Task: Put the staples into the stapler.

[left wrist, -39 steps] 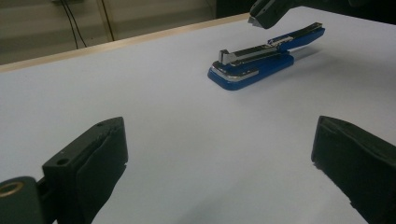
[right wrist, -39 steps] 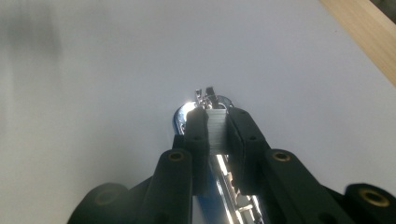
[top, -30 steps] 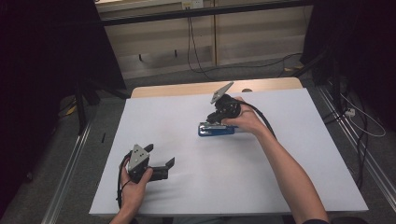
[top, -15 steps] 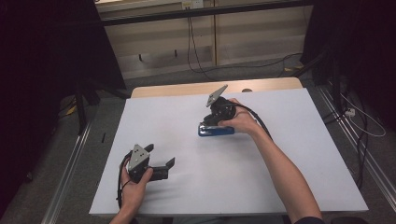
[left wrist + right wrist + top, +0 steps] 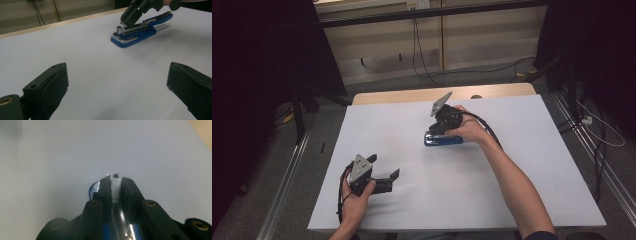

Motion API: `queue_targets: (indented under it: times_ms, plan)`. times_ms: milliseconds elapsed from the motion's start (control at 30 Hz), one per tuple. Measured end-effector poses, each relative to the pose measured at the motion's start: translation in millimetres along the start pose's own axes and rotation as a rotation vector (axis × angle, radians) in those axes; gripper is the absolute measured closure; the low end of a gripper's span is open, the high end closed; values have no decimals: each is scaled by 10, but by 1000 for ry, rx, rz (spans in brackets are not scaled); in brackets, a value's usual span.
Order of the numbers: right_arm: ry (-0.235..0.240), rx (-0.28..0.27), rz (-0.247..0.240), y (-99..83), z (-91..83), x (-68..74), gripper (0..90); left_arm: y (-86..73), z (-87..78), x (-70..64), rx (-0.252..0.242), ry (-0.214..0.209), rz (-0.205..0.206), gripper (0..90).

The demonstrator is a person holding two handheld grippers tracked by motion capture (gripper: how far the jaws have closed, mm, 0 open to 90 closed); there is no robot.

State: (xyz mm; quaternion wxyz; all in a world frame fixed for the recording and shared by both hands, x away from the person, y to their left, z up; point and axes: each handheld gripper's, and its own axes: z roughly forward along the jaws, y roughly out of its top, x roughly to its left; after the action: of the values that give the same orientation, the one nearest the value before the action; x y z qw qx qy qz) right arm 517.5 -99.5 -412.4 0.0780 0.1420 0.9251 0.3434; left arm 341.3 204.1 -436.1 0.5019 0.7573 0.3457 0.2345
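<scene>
A blue stapler [image 5: 447,141] lies near the middle of the white table [image 5: 522,165], its blue top lifted off the metal rail [image 5: 130,29]. My right gripper [image 5: 433,131] comes down on the stapler's front end from above. In the right gripper view its jaws stand close together, and this gripper [image 5: 115,183] is shut on the silvery ribbed staple strip [image 5: 115,191] in the rail. The left gripper view shows that same gripper [image 5: 124,22] pinching the rail's tip. My left gripper [image 5: 384,167] rests near the table's front left, open with nothing between its fingers [image 5: 53,77].
A wooden strip [image 5: 412,95] runs along the table's far edge. Beyond it cables trail over the floor [image 5: 492,70]. Metal rails [image 5: 287,170] flank the table on both sides. Bare white surface lies between my two grippers.
My right gripper has shifted a little to the left on the stapler's front end. The stapler and my left gripper have stayed put.
</scene>
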Motion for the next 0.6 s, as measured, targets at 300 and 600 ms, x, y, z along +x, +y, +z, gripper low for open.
queue_targets:
  times_ms: [300,600]
  plan:
    - [9,21,-13,-5,14,-22,791,1,3,5,1,-2,2,39]
    - [23,23,-26,-5,25,-50,791,0,7,4,4,-2,6,38]
